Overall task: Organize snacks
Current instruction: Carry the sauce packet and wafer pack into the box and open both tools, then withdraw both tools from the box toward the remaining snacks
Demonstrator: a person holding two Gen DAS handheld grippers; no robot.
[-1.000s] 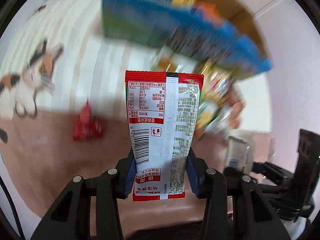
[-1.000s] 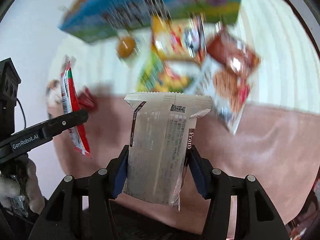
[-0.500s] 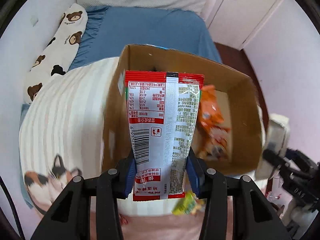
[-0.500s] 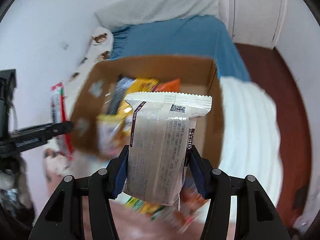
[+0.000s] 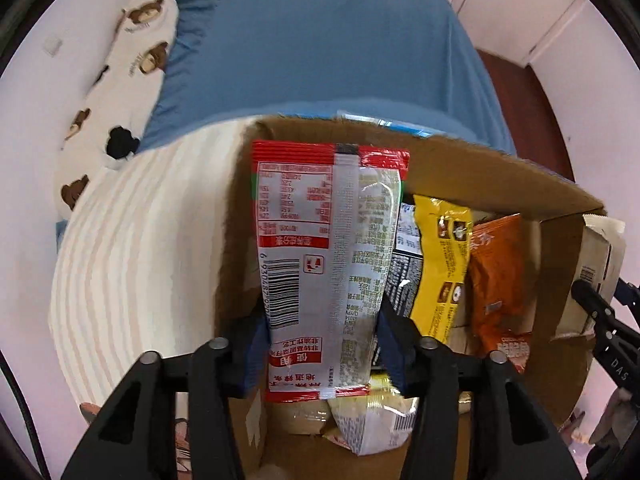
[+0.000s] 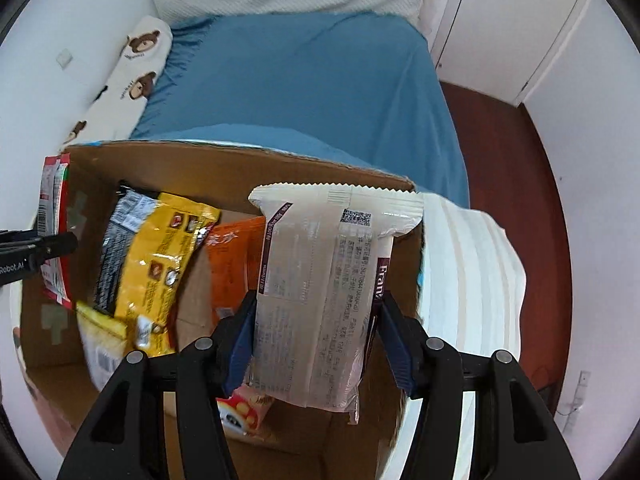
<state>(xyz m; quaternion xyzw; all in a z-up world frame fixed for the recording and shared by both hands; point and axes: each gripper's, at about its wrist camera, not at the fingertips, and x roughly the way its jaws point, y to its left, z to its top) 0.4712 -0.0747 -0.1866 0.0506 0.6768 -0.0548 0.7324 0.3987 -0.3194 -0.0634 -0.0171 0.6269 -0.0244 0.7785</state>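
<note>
Two grippers hang above one open cardboard box (image 6: pixel 224 172). The left gripper (image 5: pixel 322 344) has a red-and-silver packet (image 5: pixel 320 264) between jaws that have just been opening, its pads beside the packet's edges. The right gripper (image 6: pixel 316 340) likewise frames a cream packet (image 6: pixel 324 300), jaws just widening. Inside the box, at ten o'clock from the cream packet, one yellow packet (image 6: pixel 160 256) leans beside one orange packet (image 6: pixel 232 264).
</note>
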